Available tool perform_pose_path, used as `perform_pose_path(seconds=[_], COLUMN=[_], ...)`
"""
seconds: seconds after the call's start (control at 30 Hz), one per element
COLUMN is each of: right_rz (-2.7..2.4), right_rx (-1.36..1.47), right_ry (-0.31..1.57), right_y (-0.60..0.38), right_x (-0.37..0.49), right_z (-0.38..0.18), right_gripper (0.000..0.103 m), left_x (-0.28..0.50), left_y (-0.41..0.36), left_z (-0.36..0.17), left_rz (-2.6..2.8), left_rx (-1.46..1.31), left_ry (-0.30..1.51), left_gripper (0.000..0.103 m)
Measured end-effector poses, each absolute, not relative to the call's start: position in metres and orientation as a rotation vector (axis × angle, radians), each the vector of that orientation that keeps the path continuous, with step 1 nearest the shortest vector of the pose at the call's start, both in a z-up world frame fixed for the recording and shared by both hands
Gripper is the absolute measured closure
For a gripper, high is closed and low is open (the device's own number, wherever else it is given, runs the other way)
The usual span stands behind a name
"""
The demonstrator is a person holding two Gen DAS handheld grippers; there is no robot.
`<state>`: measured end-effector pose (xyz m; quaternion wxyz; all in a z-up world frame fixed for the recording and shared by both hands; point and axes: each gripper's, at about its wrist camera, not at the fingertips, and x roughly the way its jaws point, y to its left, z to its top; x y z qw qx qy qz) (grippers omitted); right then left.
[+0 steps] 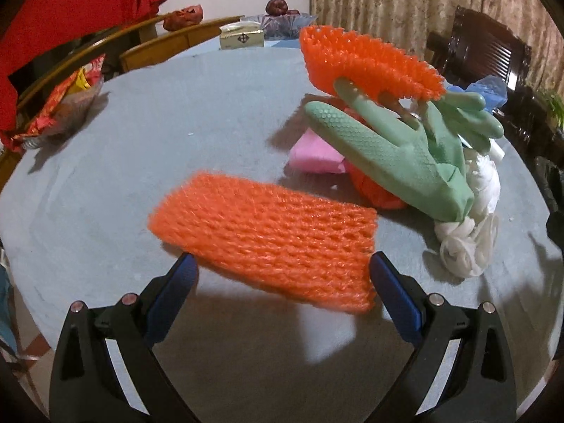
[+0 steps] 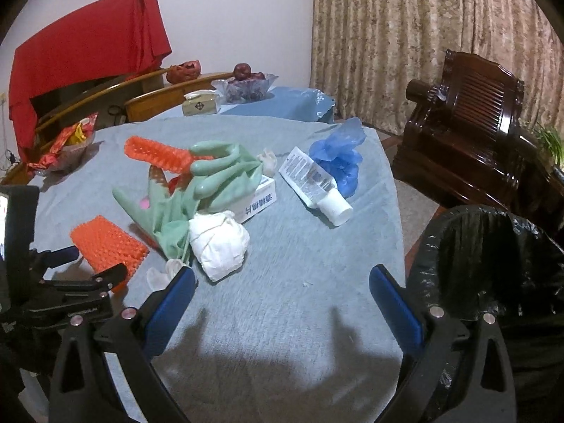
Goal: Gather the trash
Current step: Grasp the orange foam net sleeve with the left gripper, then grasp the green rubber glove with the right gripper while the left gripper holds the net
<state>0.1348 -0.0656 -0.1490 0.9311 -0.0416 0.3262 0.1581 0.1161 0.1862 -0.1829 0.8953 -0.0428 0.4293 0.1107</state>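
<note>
Here, left gripper [image 1: 282,278] fingers spread around orange foam net [image 1: 262,234], right gripper [image 2: 282,292] fingers spread over bare cloth.

Left claw [image 1: 282,271] is spread wide, blue-padded fingers [image 1: 394,296] well apart and angled outward, nothing pinched between them; it points forward and a bit down over the bench; from the right wrist view you can see the left claw [image 2: 95,261] off at the left edge, black frame low and reaching inward. Right claw [image 2: 282,282] is the same story, jaws wide apart, blue pads facing each other, held level above the bench with nothing in its grip.
</note>
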Motion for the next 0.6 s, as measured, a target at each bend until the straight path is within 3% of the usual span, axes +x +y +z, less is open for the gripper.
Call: perform_pose_path(seconds=[0.1,0.13,0.23,0.33,0.6], right_rz=[0.324,0.326,0.332,0.34,0.354], right_rx=[-0.083,-0.085,-0.091,-0.094,-0.099], right_ry=[0.674,0.676,0.678,0.679,0.687], right_y=[-0.064,-0.063,-0.061,-0.056,-0.044], right_x=[0.137,0.139,0.14,0.143,0.157], right_z=[-0.15,-0.15,-0.15,-0.149,-0.149], right_gripper=[0.006,0.006,0.006,0.006,0.006], left_x=[0.121,0.121,0.122,0.122,0.113], left_y=[0.183,0.181,0.176,0.178,0.184], left_z=[-0.186,-0.185,-0.183,-0.181,-0.168], left_rz=[0.188,0.184,0.138,0.109,0.098], left_rx=[-0.112,-0.111,-0.109,-0.128,-0.132], left_ry=[0.906,0.895,0.884,0.876,0.837], left_gripper=[0.032,0.036,0.074,0.089,0.092])
